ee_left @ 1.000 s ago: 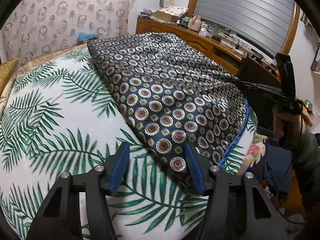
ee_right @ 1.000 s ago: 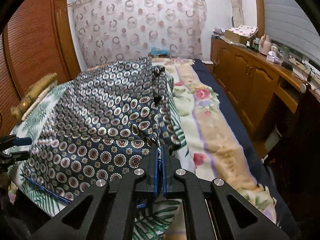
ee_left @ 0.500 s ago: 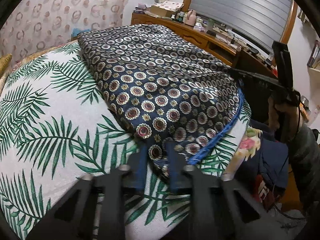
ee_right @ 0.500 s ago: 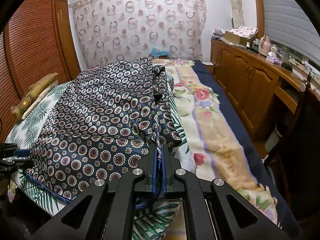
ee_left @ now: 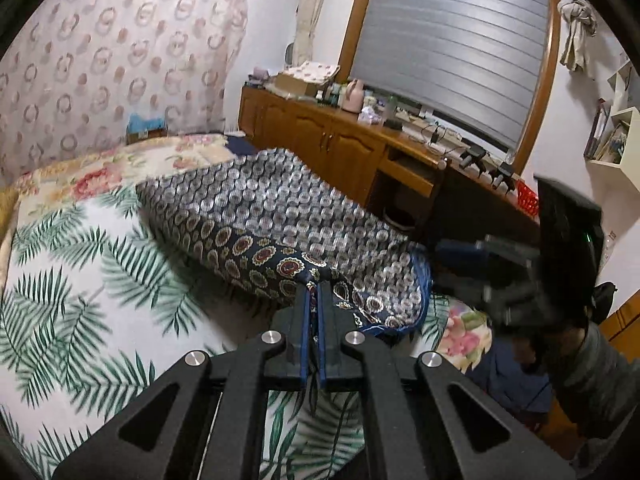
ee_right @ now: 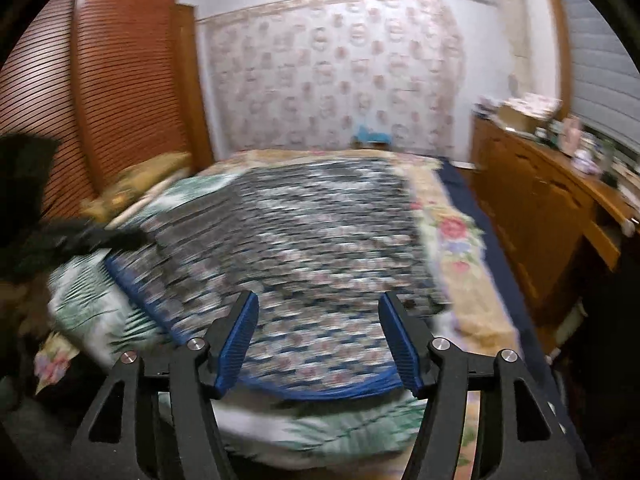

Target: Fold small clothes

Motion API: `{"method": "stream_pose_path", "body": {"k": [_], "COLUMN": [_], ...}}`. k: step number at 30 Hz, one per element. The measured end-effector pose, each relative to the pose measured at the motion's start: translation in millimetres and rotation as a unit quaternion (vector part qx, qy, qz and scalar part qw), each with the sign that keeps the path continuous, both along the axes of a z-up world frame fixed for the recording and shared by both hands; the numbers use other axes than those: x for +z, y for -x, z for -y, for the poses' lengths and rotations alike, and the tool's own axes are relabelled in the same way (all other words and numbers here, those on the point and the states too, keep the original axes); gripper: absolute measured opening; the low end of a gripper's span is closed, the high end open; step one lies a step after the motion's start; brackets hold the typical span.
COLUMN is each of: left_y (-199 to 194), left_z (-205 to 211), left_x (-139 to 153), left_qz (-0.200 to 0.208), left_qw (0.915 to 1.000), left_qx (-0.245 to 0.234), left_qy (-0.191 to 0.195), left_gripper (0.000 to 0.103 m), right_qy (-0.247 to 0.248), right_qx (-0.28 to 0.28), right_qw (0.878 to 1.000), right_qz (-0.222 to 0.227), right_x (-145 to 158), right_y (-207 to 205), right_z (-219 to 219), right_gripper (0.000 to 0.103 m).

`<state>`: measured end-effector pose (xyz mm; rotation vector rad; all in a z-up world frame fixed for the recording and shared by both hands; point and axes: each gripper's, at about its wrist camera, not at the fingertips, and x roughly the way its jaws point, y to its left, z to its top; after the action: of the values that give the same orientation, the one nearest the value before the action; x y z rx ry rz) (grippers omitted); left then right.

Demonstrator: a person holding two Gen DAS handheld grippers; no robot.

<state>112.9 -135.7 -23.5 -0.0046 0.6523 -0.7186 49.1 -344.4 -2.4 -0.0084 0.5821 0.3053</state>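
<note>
A dark blue garment [ee_left: 280, 216] printed with round medallions and edged in blue lies on the bed, with its near corner lifted. My left gripper [ee_left: 313, 285] is shut on that corner and holds it above the palm-leaf sheet [ee_left: 80, 280]. In the right wrist view the same garment [ee_right: 304, 248] spreads across the bed, blurred by motion. My right gripper [ee_right: 318, 304] hovers over its near blue-edged hem, its jaws opening, and nothing is pinched between the blue pads [ee_right: 236, 340]. The right gripper [ee_left: 480, 252] also shows blurred at the right of the left wrist view.
A floral blanket [ee_right: 452, 240] covers the bed's right side. A wooden cabinet [ee_left: 320, 136] with clutter on top runs along the right wall. A slatted wooden wardrobe [ee_right: 100, 80] stands left of the bed. A sleeve [ee_left: 592, 368] is at lower right.
My left gripper closed on the garment's near corner and lifted it. My right gripper let go of the cloth it was pinching, opened wide and swung sideways.
</note>
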Motion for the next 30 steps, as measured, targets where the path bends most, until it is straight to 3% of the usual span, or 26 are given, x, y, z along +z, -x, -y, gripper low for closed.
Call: {"method": "stream_pose_path", "body": {"k": [5, 11, 19, 26, 29, 30], "left_y": [-8.4, -8.4, -5.0, -4.8, -4.0, -3.1], "left_z": [0.7, 0.1, -6.0, -19.1, -26.6, -29.0], "left_x": [7.6, 8.8, 6.9, 6.8, 6.1, 5.9], "left_qz": [0.007, 0.010, 0.007, 0.007, 0.006, 0.005], "left_qw": [0.9999, 0.9998, 0.9995, 0.9987, 0.9984, 0.9983], "left_qx": [0.002, 0.008, 0.016, 0.028, 0.033, 0.034], "left_qy": [0.010, 0.016, 0.027, 0.042, 0.046, 0.048], "left_gripper": [0.004, 0.004, 0.004, 0.003, 0.003, 0.003], "right_qy": [-0.001, 0.028, 0.103, 0.166, 0.174, 0.176], "right_qx": [0.051, 0.069, 0.028, -0.020, -0.019, -0.020], "right_qw": [0.999, 0.997, 0.993, 0.985, 0.984, 0.984], "right_qz": [-0.008, -0.034, -0.057, -0.030, -0.025, -0.024], "right_x": [-2.6, -20.7, -48.4, -58.1, -60.8, -60.9], "right_y": [8.2, 5.0, -17.9, -25.1, -23.5, -23.3], "right_z": [-29.5, -44.5, -43.6, -46.0, -46.5, -47.9], "right_gripper": [0.067, 0.067, 0.067, 0.065, 0.047, 0.035]}}
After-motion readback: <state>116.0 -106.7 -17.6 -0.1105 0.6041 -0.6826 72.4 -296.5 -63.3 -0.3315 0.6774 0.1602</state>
